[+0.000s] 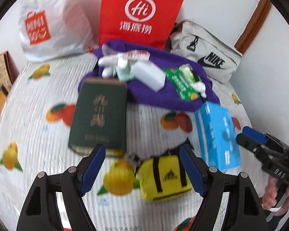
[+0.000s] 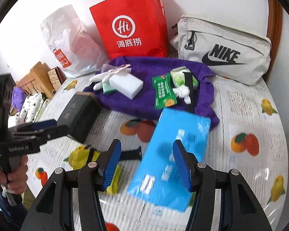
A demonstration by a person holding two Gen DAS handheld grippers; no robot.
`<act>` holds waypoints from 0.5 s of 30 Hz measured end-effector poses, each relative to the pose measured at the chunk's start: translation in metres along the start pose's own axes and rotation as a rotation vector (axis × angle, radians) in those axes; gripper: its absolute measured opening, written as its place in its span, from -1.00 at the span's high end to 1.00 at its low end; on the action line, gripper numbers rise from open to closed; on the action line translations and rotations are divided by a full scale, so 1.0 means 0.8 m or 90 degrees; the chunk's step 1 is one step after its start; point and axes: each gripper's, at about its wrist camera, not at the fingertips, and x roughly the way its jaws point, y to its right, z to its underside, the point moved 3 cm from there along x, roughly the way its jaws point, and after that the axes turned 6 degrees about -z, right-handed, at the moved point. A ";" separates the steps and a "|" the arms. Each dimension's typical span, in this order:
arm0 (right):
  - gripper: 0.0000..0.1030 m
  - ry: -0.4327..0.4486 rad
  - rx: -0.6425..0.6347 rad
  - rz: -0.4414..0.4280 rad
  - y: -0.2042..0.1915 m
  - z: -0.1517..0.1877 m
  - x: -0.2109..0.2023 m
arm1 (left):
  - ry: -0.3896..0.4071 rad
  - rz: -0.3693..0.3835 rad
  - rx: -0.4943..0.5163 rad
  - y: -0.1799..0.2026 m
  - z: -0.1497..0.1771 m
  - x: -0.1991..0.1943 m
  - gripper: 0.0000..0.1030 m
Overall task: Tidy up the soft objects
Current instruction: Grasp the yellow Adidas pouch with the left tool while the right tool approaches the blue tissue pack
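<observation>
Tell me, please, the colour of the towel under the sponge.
Purple towel; the right wrist view shows it best.

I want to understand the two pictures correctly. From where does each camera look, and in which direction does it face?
Left wrist: sits on the left hand-held gripper, looking down over open jaws at the yellow pouch; the right hand-held gripper and a hand show at right.
Right wrist: sits on the right hand-held gripper, looking down at the blue tissue pack; the left hand-held gripper shows at left.
Shared: purple towel, red bag.
</observation>
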 end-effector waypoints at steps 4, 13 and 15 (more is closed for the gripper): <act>-0.08 -0.004 0.012 -0.001 0.000 0.023 -0.008 | -0.020 -0.013 0.006 -0.001 0.030 0.015 -0.49; -0.08 -0.026 0.026 0.017 0.009 0.070 -0.010 | -0.039 -0.002 -0.002 0.003 0.063 0.047 -0.16; -0.08 -0.030 0.029 0.021 0.012 0.076 -0.010 | -0.043 0.005 -0.006 0.002 0.065 0.055 -0.04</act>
